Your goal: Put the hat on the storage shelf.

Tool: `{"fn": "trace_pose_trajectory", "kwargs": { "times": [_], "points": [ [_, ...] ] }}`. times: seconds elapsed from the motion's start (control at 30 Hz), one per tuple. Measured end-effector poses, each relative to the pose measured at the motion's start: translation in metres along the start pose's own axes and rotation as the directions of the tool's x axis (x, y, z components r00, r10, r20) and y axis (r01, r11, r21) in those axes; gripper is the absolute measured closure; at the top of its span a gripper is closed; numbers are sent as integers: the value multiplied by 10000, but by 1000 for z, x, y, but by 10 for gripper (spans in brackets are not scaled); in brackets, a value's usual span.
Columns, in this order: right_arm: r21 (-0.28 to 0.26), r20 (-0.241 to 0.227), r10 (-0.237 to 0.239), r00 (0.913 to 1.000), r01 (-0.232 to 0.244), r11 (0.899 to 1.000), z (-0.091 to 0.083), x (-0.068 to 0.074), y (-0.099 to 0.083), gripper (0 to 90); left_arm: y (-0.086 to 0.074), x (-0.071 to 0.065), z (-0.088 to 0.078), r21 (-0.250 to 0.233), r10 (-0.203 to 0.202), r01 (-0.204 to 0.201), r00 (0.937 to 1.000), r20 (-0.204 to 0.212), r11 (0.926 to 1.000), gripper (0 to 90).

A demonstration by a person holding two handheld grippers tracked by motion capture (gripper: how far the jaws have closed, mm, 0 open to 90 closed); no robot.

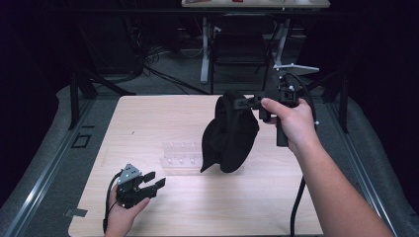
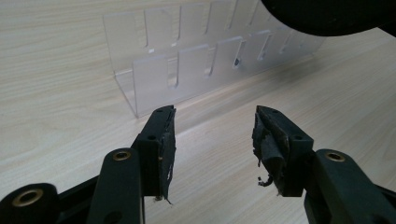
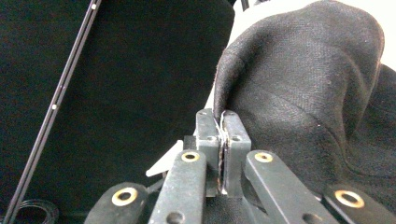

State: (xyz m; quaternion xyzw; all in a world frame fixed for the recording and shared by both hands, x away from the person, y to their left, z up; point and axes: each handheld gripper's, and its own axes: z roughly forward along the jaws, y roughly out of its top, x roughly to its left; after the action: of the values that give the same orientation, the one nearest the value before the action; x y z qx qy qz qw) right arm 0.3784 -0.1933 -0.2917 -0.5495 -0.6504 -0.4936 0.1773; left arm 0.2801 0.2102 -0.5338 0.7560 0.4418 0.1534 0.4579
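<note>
The left gripper (image 1: 157,180) sits low near the front edge of the counter (image 1: 148,118), on the near left side of the clear rack (image 1: 180,157). Its fingers (image 2: 163,140) stand well apart with nothing between them, pointing at the rack; that looks like a waiting pose, kept close enough to steady the rack or take a corner of cloth when needed, yet out of the way.

The rack lies in the middle of the counter, a low clear trough with slotted walls. It is likely there to receive or hold something upright, though the slots appear vacant from here.

Just right of the rack and above it hangs the black cloth (image 1: 230,133), perhaps a cap or bag; I cannot tell which. Its lower end dips to about the rack's right end, and whether it touches is unclear. It hangs free because it is lifted by one edge, which lets its weight pull it open and straight.

Beyond the rack's right end, the right gripper (image 1: 249,102) is held high. Its fingers (image 3: 233,135) are pinched tight on the cloth's hem, a thin seam that gives a sure hold.
</note>
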Motion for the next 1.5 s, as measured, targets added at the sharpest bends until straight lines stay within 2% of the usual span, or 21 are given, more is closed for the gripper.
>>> {"fn": "trace_pose_trajectory", "kwargs": {
  "times": [0.07,0.2,0.43,0.7,0.87,1.1,1.27,1.43,1.5],
  "points": [
    [-31,30,-13,10000,13,10000,2,0,2,882,4,-2,0,-3,31,-31,10000,59,10000,490],
    [-41,85,-21,10000,21,10000,7,-2,5,882,13,-8,-2,-76,374,-373,9991,219,9993,491],
    [-39,229,30,9997,-29,10000,15,-8,9,882,31,-18,5,-203,834,-827,9959,358,9964,491],
    [-115,341,62,9994,-58,9999,20,-12,13,882,41,-29,15,-281,1014,-1000,9934,529,9946,492],
    [-161,392,90,9992,-84,9998,24,-14,14,882,49,-41,22,-357,1283,-1261,9896,658,9914,492],
    [-291,308,194,9993,-185,9994,26,-15,15,882,57,-56,31,-256,1805,-1790,9803,801,9835,493],
    [-288,371,154,9992,-143,9995,25,-14,14,881,62,-66,37,-233,1988,-1975,9762,862,9800,505],
    [-333,335,142,9993,-131,9994,25,-14,13,881,65,-74,43,-145,1964,-1960,9739,1139,9805,534],
    [-388,307,198,9993,-186,9991,25,-14,13,882,66,-76,45,-96,2074,-2077,9710,1187,9781,542]
  ]
}}
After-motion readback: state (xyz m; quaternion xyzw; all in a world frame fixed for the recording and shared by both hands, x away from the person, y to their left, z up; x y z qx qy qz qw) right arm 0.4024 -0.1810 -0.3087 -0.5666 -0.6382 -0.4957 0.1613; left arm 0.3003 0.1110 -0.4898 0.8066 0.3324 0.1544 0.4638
